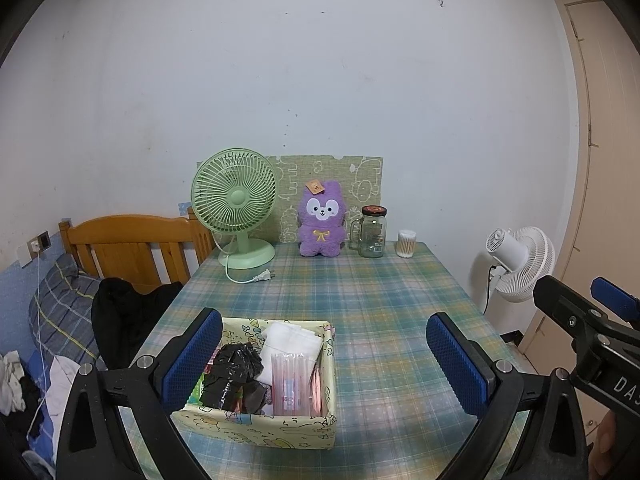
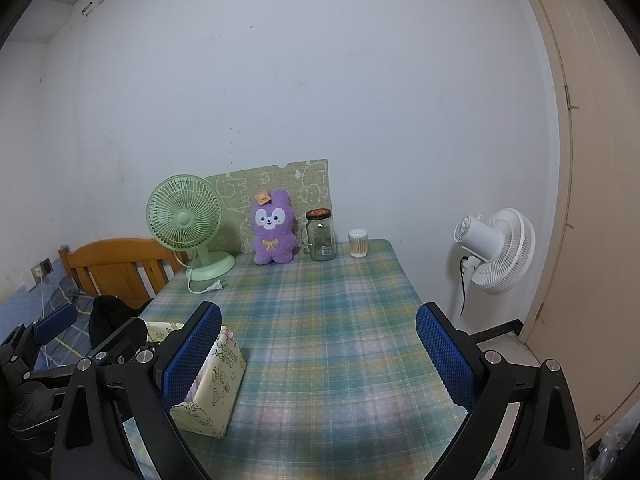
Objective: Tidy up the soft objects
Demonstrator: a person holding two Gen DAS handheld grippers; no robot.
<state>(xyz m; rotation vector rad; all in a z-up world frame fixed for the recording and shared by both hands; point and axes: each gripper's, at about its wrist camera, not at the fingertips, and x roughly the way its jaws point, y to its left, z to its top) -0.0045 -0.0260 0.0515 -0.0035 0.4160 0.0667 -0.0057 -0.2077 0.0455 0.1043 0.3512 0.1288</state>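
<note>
A pale yellow cartoon-print box [image 1: 256,424] stands near the front of the plaid table [image 1: 360,300]. It holds crumpled black plastic bags [image 1: 234,368], white soft packets [image 1: 290,342] and a pink packet [image 1: 290,380]. My left gripper [image 1: 326,364] hangs open above it, its left blue pad over the box's left side, nothing held. In the right wrist view the box [image 2: 218,384] sits at the lower left, and my right gripper [image 2: 320,356] is open over bare cloth beside it. A purple plush bunny [image 1: 322,222] [image 2: 273,228] stands against the far wall.
At the table's back stand a green desk fan [image 1: 236,208] with a loose plug, a glass jar mug [image 1: 372,232] and a cotton swab tub [image 1: 406,243]. A white floor fan [image 2: 496,250] stands right of the table. A wooden headboard [image 1: 136,244] and bedding lie left.
</note>
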